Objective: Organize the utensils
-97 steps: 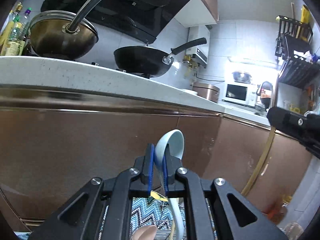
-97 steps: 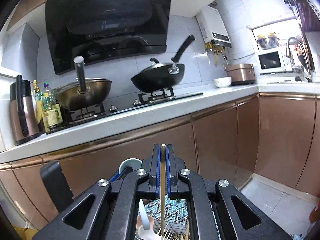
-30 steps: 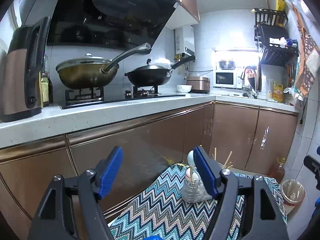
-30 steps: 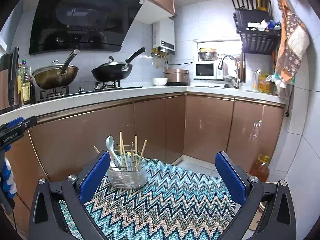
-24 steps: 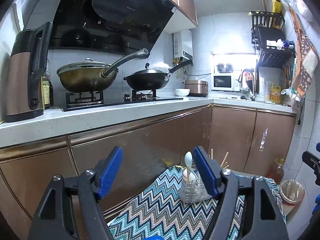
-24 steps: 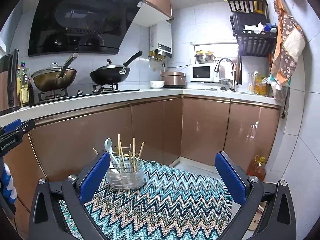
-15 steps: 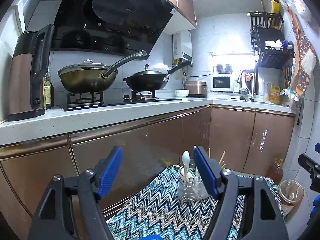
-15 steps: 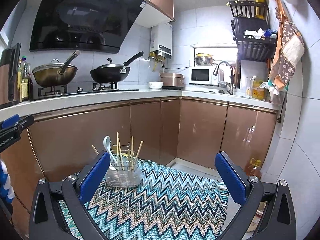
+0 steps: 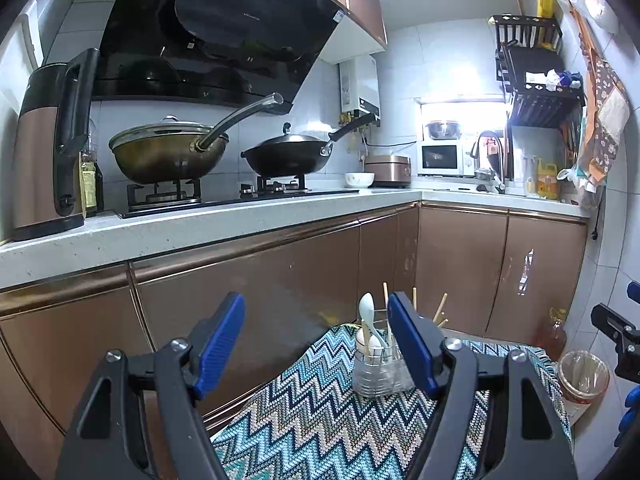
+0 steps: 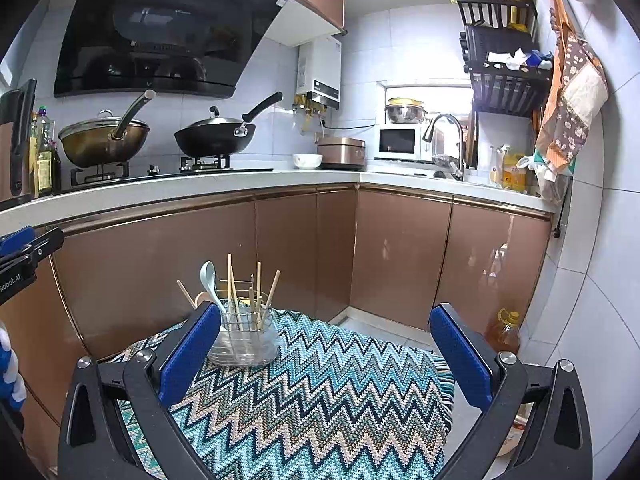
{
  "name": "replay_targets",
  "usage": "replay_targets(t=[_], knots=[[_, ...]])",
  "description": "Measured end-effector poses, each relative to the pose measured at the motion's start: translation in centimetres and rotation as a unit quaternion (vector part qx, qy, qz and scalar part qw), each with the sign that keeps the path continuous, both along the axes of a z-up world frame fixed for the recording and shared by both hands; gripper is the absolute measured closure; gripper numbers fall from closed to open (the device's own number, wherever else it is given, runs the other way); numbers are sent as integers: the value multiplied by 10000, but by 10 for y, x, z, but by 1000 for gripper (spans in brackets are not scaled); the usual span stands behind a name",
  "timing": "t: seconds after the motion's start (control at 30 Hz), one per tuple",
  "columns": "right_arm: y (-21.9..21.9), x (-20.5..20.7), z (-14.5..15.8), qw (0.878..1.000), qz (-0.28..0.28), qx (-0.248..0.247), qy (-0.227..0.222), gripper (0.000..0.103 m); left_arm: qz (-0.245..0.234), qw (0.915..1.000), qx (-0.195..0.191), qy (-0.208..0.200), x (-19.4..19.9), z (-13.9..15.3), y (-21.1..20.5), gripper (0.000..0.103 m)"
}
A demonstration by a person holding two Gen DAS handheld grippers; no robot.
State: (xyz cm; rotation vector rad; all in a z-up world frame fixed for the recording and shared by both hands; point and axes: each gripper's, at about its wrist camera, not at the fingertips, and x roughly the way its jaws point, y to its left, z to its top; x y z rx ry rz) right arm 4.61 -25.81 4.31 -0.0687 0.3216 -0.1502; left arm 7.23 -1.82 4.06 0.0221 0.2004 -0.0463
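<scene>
Left gripper (image 9: 316,344), right gripper (image 10: 324,354): both wide, empty, near holder (image 10: 244,340) with spoon (image 10: 210,280), chopsticks (image 10: 259,292). Risk: careless sweep tips top-heavy holder off cloth (image 10: 320,400).

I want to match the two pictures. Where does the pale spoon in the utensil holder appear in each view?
Left wrist: pale spoon low, right of centre, beside the right finger.
Right wrist: spoon left of centre, above the left finger.
Shared landmark: black wok.
</scene>
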Motion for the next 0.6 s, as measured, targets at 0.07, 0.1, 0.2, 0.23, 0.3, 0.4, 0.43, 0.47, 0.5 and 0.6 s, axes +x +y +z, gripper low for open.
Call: replay_targets(t=[0.07, 0.1, 0.2, 0.23, 0.3, 0.4, 0.43, 0.47, 0.5, 0.6], knots=[[0, 1, 0, 10000, -3, -14, 2, 0, 12, 10000, 38, 2, 1, -1, -2, 31], [-1, 1, -1, 10000, -1, -15, 10, 0, 12, 10000, 52, 7, 1, -2, -3, 31], [-1, 3, -2, 10000, -3, -19, 37, 0, 11, 10000, 74, 18, 2, -4, -6, 31], [-2, 3, -3, 10000, -10, -15, 36, 0, 14, 10000, 75, 21, 2, -5, -6, 31], [-3, 3, -4, 10000, -20, -10, 35, 0, 28, 10000, 74, 26, 3, -5, -6, 31], [-4, 4, -4, 10000, -47, -11, 45, 0, 37, 9999, 87, 41, 4, -6, -6, 31], [-5, 4, -4, 10000, -55, -6, 48, 0, 56, 9999, 106, 45, 4, -6, -6, 31], [-5, 4, -4, 10000, -62, -5, 54, 0, 66, 9999, 124, 51, 5, -6, -6, 31], [-6, 5, -5, 10000, -74, -10, 64, 0, 80, 9999, 134, 55, 5, -6, -7, 31], [-6, 6, -7, 9999, -86, -15, 90, 0, 85, 9998, 143, 66, 6, -7, -7, 31]])
